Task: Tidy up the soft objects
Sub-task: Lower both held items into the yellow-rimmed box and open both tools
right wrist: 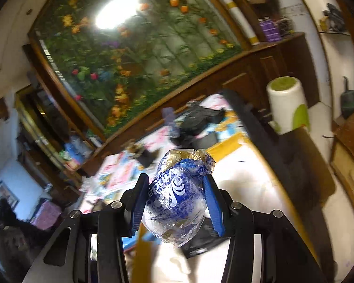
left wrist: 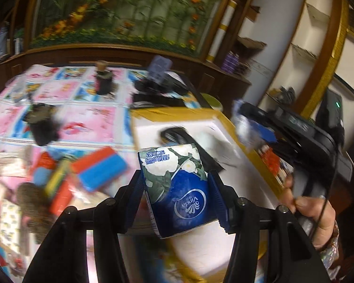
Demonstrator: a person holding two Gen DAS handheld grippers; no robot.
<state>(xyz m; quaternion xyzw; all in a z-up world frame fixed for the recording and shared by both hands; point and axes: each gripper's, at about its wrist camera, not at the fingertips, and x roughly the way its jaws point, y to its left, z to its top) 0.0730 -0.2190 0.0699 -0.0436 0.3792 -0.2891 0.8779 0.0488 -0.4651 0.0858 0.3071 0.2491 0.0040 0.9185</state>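
Observation:
My left gripper (left wrist: 175, 179) is shut on a blue Vinda tissue pack (left wrist: 177, 188) printed with white flowers, held above a white foam box (left wrist: 224, 141) with yellow-brown taped edges. My right gripper (right wrist: 174, 200) is shut on a crumpled blue-and-clear Vinda tissue packet (right wrist: 177, 195), also over the white box (right wrist: 245, 184). In the left wrist view the right gripper (left wrist: 245, 127) shows at the right edge with that crumpled packet (left wrist: 244, 123), held by a person's hand (left wrist: 311, 214). Sponges in red, blue and yellow (left wrist: 99, 169) lie on the table to the left.
A pink and blue cartoon cloth (left wrist: 87, 110) covers the table, with dark small objects (left wrist: 43, 127) and black gear (left wrist: 158, 89) on it. A white and green paper roll (right wrist: 288, 103) stands right of the box. Wooden cabinets and a flower mural stand behind.

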